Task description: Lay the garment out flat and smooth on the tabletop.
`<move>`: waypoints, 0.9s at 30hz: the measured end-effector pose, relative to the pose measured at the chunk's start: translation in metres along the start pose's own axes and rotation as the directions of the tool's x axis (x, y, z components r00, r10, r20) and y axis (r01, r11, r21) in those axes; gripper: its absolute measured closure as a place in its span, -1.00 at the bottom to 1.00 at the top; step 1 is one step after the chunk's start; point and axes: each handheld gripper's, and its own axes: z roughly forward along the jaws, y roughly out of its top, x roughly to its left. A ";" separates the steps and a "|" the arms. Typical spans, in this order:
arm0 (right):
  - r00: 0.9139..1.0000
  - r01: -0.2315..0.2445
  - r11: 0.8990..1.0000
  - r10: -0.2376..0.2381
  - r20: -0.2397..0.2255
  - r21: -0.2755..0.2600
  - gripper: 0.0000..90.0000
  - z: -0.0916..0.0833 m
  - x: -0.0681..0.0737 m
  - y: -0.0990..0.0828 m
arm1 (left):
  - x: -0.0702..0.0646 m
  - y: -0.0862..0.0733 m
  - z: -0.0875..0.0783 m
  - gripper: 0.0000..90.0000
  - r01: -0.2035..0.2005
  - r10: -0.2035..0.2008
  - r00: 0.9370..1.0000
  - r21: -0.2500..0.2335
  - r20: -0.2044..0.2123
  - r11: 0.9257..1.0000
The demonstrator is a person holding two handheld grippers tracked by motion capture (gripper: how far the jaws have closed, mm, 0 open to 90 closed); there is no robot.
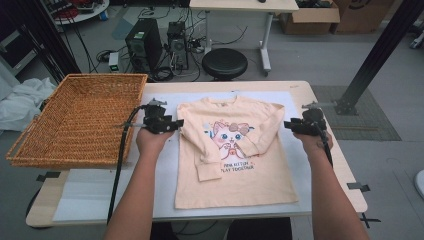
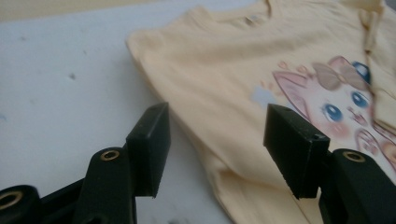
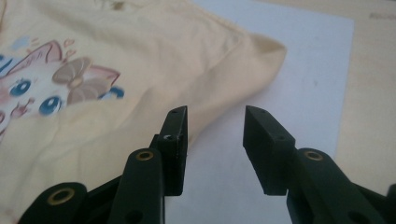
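Note:
A pale yellow long-sleeved shirt (image 1: pixel 235 165) with a cartoon cat print lies flat on the white mat, both sleeves folded inward across the chest. My left gripper (image 1: pixel 177 122) hovers at the shirt's left shoulder edge, open; in the left gripper view its jaws straddle the shirt's folded side edge (image 2: pixel 219 140) with nothing pinched. My right gripper (image 1: pixel 287 125) sits at the shirt's right shoulder edge, open; in the right gripper view the shirt (image 3: pixel 116 60) lies left of the jaws, and the left fingertip (image 3: pixel 177 126) is just over the fabric edge.
A large woven wicker basket (image 1: pixel 80 117) stands at the table's left, partly overhanging it. The white mat (image 1: pixel 100 190) covers most of the wooden tabletop (image 1: pixel 350 170). Beyond the table are a black stool (image 1: pixel 224 62), computer towers and cables.

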 end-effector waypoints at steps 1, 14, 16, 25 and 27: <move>1.000 -0.002 1.000 0.002 -0.008 -0.003 0.35 -0.006 0.003 -0.009 | -0.004 -0.005 -0.003 -0.10 -0.001 0.001 1.000 -0.002 0.007 1.000; 0.995 -0.055 0.998 0.055 -0.087 0.004 0.28 -0.077 0.058 -0.121 | -0.063 -0.107 -0.063 -0.10 -0.014 0.013 0.998 0.016 0.063 1.000; 0.992 -0.075 0.997 0.075 -0.102 0.005 0.26 -0.085 0.066 -0.136 | -0.069 -0.116 -0.068 -0.09 -0.024 0.022 0.997 0.020 0.068 1.000; 0.987 -0.085 0.995 0.077 -0.142 -0.048 0.25 -0.110 0.093 -0.173 | -0.090 -0.161 -0.075 -0.02 -0.005 0.005 0.995 -0.002 0.101 1.000; 0.988 -0.070 0.995 0.060 -0.145 -0.066 0.34 -0.112 0.098 -0.178 | -0.093 -0.168 -0.077 0.04 -0.002 0.005 0.995 -0.032 0.098 0.999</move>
